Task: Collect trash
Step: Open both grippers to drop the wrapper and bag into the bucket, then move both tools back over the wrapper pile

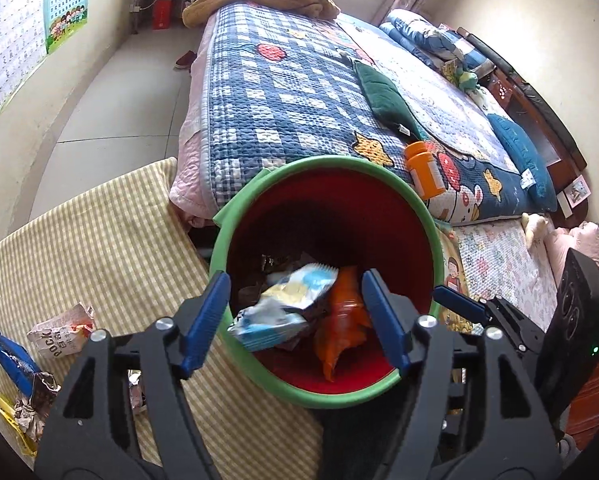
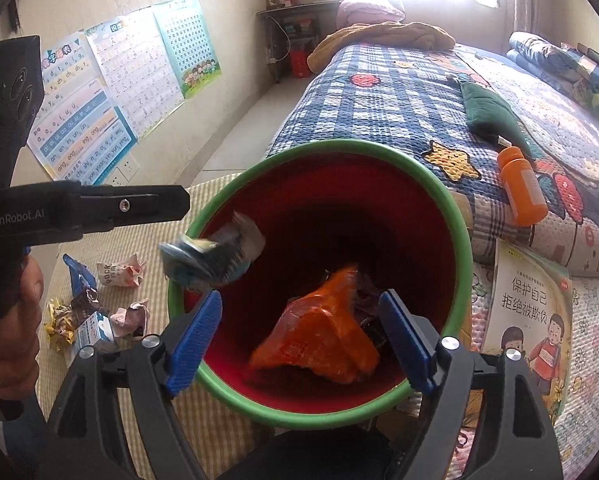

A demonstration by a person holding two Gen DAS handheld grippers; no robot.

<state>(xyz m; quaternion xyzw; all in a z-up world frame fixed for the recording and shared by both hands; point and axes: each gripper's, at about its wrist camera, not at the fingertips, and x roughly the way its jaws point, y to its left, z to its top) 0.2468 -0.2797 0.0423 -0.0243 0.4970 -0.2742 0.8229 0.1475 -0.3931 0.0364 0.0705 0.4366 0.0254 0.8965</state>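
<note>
Trash (image 2: 99, 312) lay at the left on the checked cloth (image 1: 111, 248): crumpled wrappers, a small carton and a blue packet, close together. Just beside it stood the bin (image 2: 455, 216), green at the rim and red inside. The left gripper (image 1: 295, 320) was over the bin with its jaws apart and nothing between them; a blue-white wrapper (image 1: 283, 308), blurred in the right view, was in the bin's mouth below it. An orange bag (image 2: 323, 332) lay at the bottom. The right gripper (image 2: 299, 340) was also over the bin, jaws apart and empty. An orange bottle (image 2: 521, 188) lay on the bed at the right.
</note>
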